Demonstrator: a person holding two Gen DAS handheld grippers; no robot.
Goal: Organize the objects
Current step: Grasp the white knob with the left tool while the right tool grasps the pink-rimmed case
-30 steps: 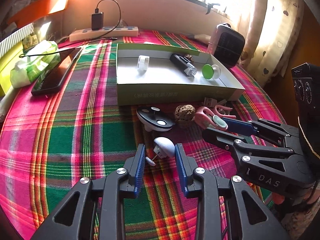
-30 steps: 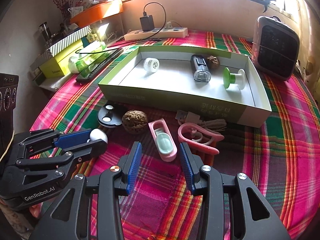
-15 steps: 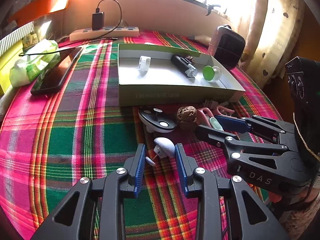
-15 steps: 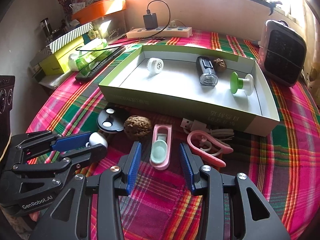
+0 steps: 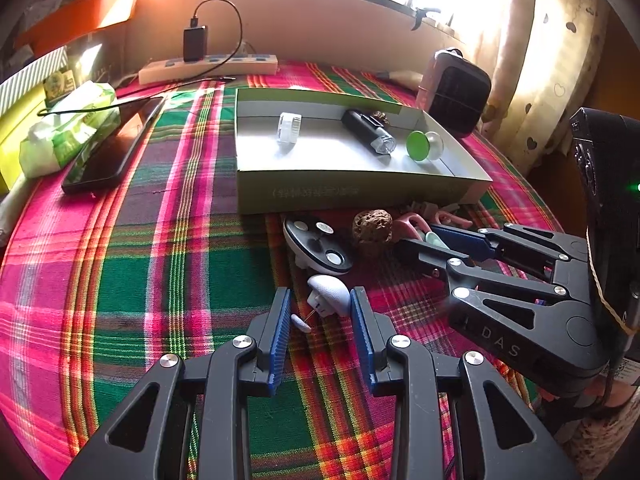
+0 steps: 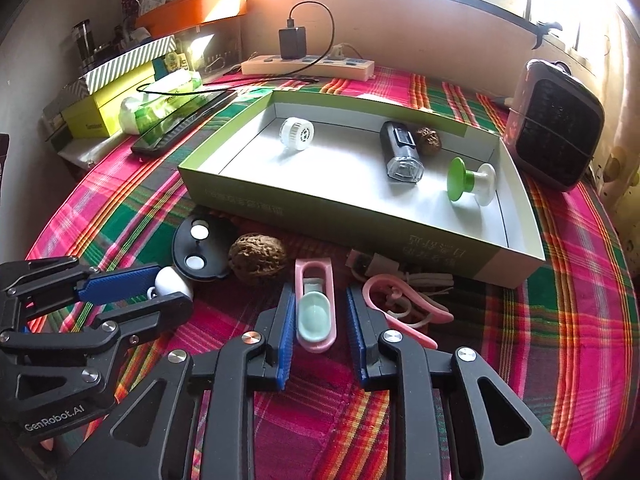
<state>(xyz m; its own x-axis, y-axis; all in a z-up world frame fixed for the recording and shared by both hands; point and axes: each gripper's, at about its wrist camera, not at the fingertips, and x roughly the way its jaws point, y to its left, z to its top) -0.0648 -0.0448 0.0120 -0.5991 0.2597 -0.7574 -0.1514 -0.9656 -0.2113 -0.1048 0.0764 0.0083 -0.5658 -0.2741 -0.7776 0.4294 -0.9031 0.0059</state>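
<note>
right gripper [image 6: 320, 316]: jaws closing around the pink case [image 6: 316, 308], left pad touching it, right pad a bit apart | left gripper [image 5: 320, 316]: spread, small white gadget [image 5: 329, 294] between its pads | pink case: on the plaid cloth [image 6: 560, 320], near the green box [image 6: 360, 224], beside the walnut [image 6: 258, 256]

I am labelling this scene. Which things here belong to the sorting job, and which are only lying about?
Job:
green tray
pink clip, between the closing right gripper
small white piece, between the left gripper
walnut
black oval piece
pink hook

Lying about:
power strip
phone
heater
wipes pack
</note>
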